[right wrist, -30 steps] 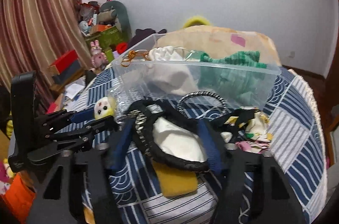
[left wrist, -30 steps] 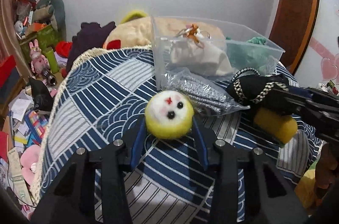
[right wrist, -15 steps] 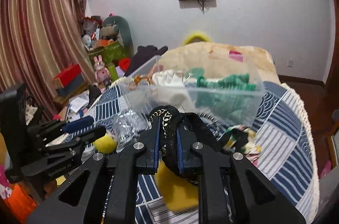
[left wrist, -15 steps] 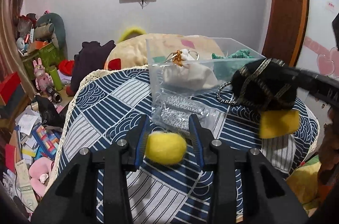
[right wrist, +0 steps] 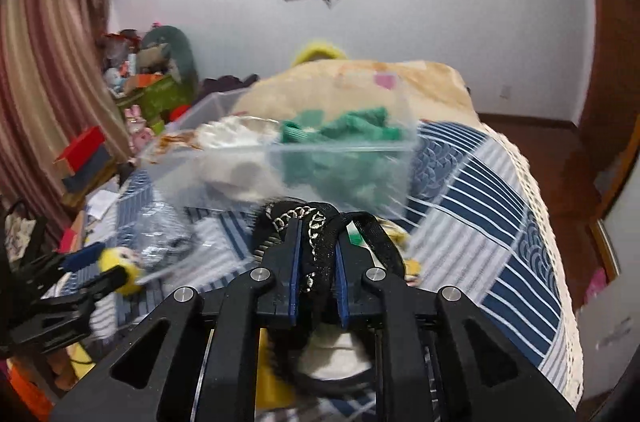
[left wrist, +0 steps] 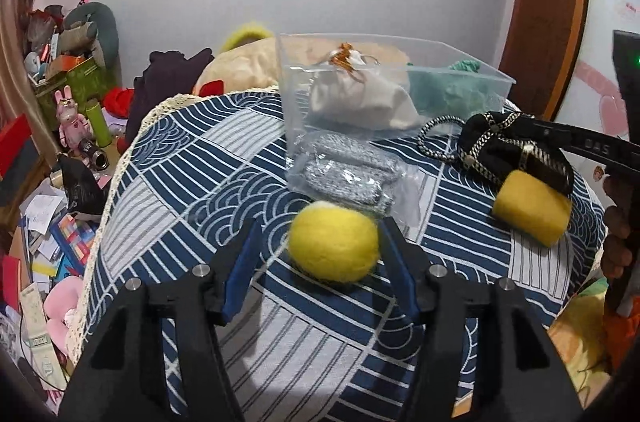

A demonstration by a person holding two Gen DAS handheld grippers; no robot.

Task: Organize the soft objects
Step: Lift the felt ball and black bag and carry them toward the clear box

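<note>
Clear bin (left wrist: 384, 90) open-topped, reachable from above; white pouch (left wrist: 360, 98) and green knit (left wrist: 452, 88) fill floor. Plastic bag (left wrist: 348, 178) blocks bin's front wall. Bare tablecloth (left wrist: 192, 182) offers passage left.

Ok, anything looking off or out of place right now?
Yes. The yellow ball sits off-centre in the open left claw, against one finger with a gap at the other. Also, a yellow block seems to hang under the black pouch pinched in the right claw; whether it is attached, I cannot tell.
</note>
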